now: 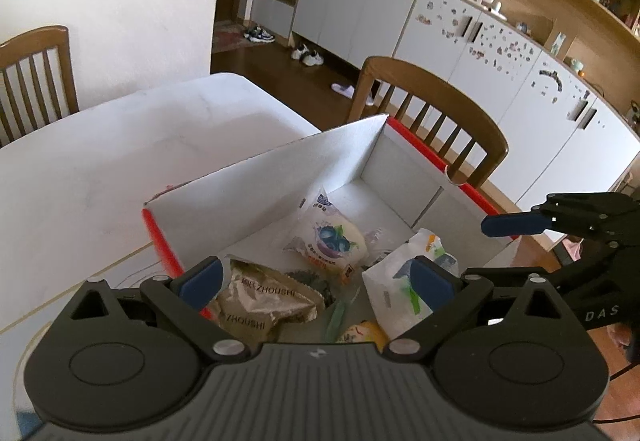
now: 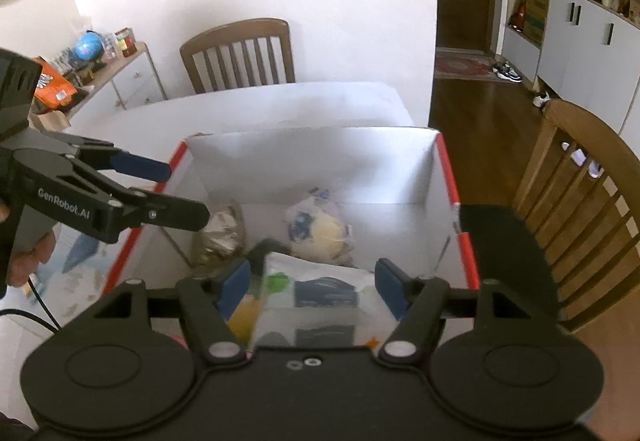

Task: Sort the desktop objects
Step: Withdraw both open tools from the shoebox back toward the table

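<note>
**Item: red-edged box, part-filled, both grippers above it**

Location: the box [image 1: 280,177] stands at the table [image 1: 100,145] edge nearest the wooden chair [image 1: 436,109], white walls inside, red along the rims.

Contents, as seen:
- Tan crinkled packet [image 1: 260,301], printed "MR.ZHOUSHI" and "ZHOUSHI", against the box's left wall.
- Blueberry bun packet [image 1: 332,237], mid-floor, small print too fine to read.
- White pouch with green and blue print [image 1: 404,281], toward the right wall; text illegible.
- A yellow item [image 1: 360,333] at the near end, mostly hidden.

Tools:
- Your left gripper [image 1: 316,281] hangs over the near end, fingers spread, nothing between them. Its body reads "GenRobot.AI".
- Your right gripper [image 2: 312,285] is spread too, straddling the white pouch without visibly touching it. "DAS" shows on its side.

Risks:
- The two grippers sit close over one box; reaching in together could knock them against each other.
- Thin card walls may buckle or slide the box off the table edge if a finger catches the rim.
- Slick wrappers could slip from a shallow pinch.
</note>
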`<state>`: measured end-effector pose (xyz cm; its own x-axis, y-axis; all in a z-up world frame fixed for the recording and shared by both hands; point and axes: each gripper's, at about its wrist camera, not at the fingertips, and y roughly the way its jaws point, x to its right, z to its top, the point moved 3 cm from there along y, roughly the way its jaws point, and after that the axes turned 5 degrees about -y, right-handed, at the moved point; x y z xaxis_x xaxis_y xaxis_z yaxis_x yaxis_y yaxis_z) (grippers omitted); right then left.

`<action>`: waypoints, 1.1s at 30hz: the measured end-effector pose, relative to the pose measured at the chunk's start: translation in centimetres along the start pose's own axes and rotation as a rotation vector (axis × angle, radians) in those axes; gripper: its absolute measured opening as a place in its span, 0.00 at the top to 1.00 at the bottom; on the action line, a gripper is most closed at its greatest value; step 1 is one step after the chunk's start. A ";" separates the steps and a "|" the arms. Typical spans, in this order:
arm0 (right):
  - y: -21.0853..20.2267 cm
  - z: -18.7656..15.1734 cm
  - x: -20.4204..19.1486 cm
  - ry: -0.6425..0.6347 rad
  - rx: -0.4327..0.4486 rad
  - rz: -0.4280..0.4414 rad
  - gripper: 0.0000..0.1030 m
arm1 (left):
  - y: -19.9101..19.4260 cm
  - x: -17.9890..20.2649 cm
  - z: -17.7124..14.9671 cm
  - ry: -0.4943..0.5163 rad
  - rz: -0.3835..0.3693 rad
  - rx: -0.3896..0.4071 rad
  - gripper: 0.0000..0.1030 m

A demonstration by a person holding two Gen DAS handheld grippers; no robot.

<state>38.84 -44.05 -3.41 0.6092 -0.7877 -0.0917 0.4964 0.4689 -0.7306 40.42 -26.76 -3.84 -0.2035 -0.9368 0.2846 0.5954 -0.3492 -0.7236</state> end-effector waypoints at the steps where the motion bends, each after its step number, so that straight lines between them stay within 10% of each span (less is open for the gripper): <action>1: 0.0 0.0 -0.3 0.001 0.003 0.005 0.33 | -0.4 -0.1 -0.2 -0.004 0.002 0.007 0.02; 33: 2.1 3.8 -13.8 -0.089 0.033 0.088 0.23 | -14.7 -9.6 -9.7 -0.079 0.104 0.154 0.02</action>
<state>33.82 -30.65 -1.06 0.7032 -0.7049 -0.0933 0.4577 0.5492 -0.6992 26.08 -12.85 -2.03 -0.0769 -0.9607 0.2666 0.7230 -0.2378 -0.6486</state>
